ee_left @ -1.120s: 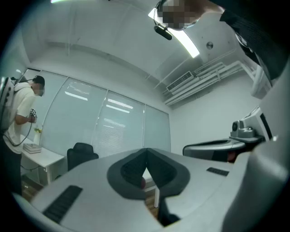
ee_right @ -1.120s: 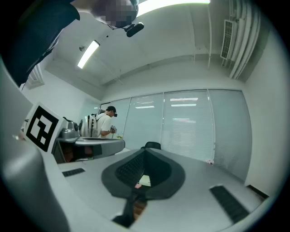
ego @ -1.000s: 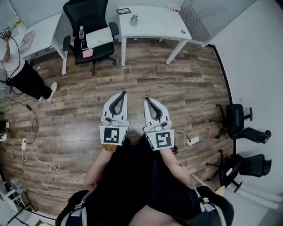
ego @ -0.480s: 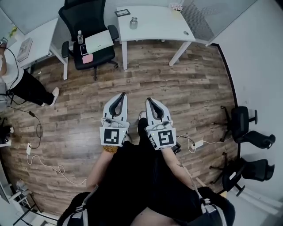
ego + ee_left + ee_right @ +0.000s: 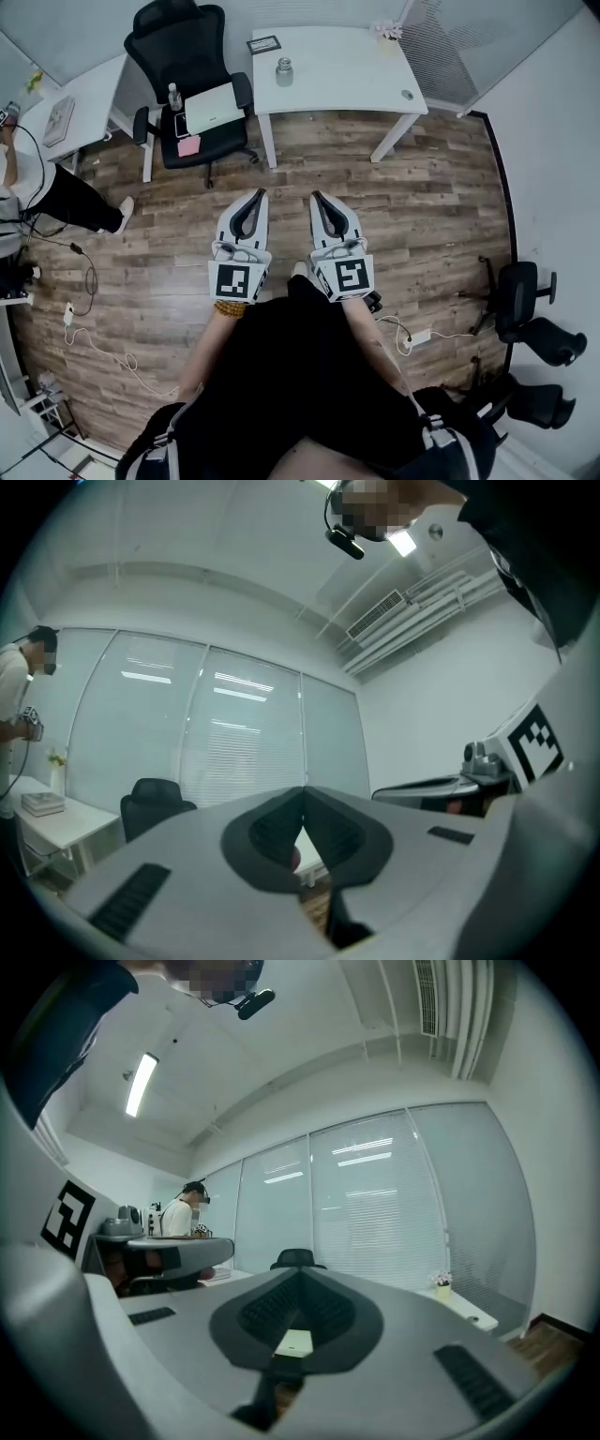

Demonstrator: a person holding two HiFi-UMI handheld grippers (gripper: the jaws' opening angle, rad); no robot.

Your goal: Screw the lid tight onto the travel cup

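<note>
Standing on a wooden floor (image 5: 450,197), a person holds both grippers out side by side, pointing level toward a white table (image 5: 347,70) at the far side of the room. The left gripper (image 5: 259,194) has its jaws clenched tip to tip with nothing between them, as the left gripper view shows (image 5: 302,795). The right gripper (image 5: 317,196) is likewise clenched and empty, its tips meeting in the right gripper view (image 5: 300,1275). The two grippers are just beside each other and not touching.

The travel cup (image 5: 284,71), a small metal one, stands upright on the near left part of the table, well apart from both grippers. A dark frame (image 5: 263,44) lies behind it at the far left corner. A small flower pot (image 5: 386,31) stands toward the far right, and a small round object (image 5: 407,95) lies near the right edge, too small to tell what it is.

A black office chair (image 5: 187,56) left of the table carries a white sheet, a bottle and a pink note. Another person (image 5: 42,187) stands at the far left by a second desk. More black chairs (image 5: 525,305) stand at the right wall.
</note>
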